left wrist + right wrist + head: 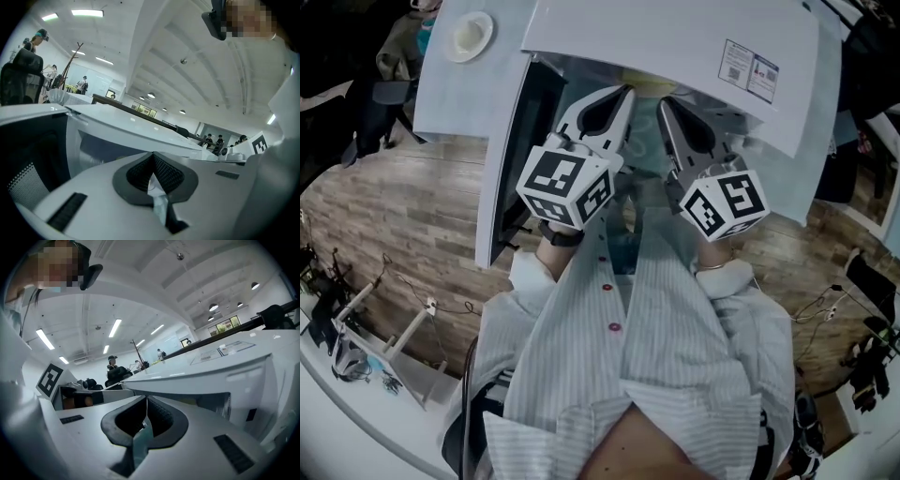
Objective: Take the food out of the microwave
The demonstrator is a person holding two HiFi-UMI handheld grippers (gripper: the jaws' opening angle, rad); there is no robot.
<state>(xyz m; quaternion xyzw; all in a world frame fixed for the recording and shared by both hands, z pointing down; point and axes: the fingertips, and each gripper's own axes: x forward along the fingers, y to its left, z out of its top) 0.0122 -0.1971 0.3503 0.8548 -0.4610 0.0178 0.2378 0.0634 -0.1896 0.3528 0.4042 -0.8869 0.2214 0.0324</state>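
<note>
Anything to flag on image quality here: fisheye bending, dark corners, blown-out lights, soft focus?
Head view: strong fisheye, the floor planks bow, the corners go dark, the microwave top is evenly lit, its cavity shadowed. Left gripper view: round black vignette, a ceiling light blown out, the left gripper slightly soft up close. Right gripper view: same vignette, the microwave's edge curved.

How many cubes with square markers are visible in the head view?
2. One cube sits on the left hand-held gripper, the other on the right hand-held gripper, both in front of the open microwave. None seems hidden.
</note>
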